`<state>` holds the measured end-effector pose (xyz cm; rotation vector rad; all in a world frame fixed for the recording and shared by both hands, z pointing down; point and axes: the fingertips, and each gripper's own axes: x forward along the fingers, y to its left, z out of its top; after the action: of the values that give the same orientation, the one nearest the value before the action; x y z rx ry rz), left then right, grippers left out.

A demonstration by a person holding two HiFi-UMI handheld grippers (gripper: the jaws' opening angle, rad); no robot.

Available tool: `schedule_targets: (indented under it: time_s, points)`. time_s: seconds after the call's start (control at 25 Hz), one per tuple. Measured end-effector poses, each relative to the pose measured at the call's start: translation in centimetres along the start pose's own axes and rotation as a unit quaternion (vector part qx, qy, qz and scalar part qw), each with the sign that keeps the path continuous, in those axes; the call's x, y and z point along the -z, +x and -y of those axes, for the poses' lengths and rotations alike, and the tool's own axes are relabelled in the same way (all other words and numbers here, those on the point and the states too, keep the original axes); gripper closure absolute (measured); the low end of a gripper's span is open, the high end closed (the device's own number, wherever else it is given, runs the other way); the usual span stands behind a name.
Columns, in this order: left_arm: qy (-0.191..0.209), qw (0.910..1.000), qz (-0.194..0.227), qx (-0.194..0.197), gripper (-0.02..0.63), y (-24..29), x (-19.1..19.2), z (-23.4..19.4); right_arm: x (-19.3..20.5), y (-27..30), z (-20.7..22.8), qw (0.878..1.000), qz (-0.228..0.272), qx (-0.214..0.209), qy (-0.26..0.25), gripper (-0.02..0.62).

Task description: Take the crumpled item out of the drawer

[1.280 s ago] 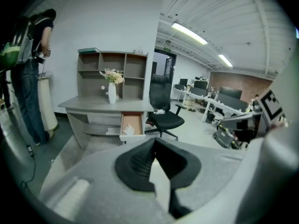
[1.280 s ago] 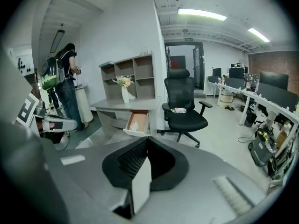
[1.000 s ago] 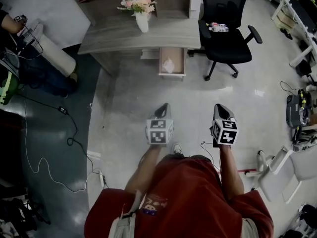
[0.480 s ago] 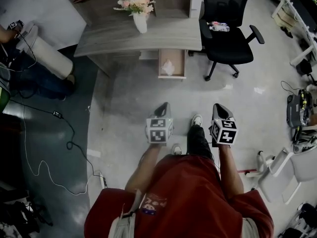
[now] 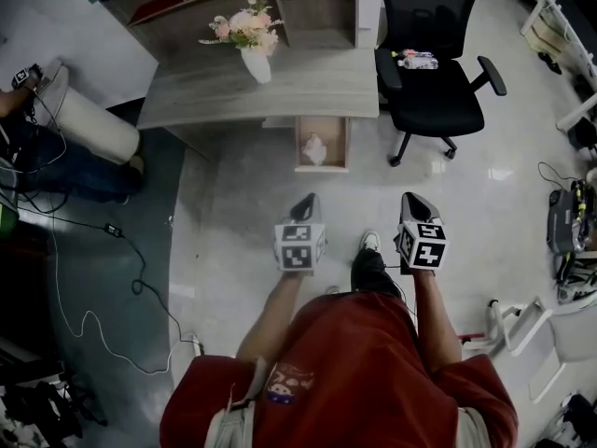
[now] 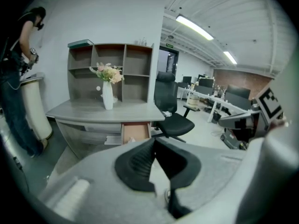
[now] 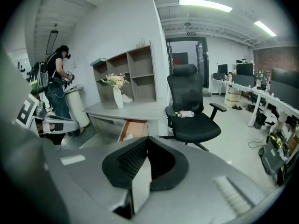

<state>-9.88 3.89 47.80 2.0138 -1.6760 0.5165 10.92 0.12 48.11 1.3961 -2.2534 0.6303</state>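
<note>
White crumpled item (image 5: pixel 315 147), one, inside the single open drawer (image 5: pixel 323 166) under one grey desk (image 5: pixel 280 87), two grippers well apart from it, left gripper (image 5: pixel 307 200) and right gripper (image 5: pixel 411 199) both pressed closed, empty, one black chair (image 5: pixel 434 101) beside the desk

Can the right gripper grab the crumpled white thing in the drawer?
Probably not yet: the right gripper is far short of the crumpled white thing in the open wooden drawer; only pale floor lies between.
</note>
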Motion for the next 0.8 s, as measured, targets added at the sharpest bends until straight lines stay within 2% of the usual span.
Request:
schedule_targets:
  time_s: [0.4,0.8]
  points:
    - [0.002,0.9999,-0.001,-0.012,0.607,8.5,-7.5,1.8,-6.6,6.5,7.4,1.000,-0.004,-0.013,0.004,0.594]
    - [0.004,0.9995,0.000,-0.032,0.607,15.7,-12.8,3.4,-11.2,12.0,13.7,0.999,-0.002,-0.032,0.009,0.594]
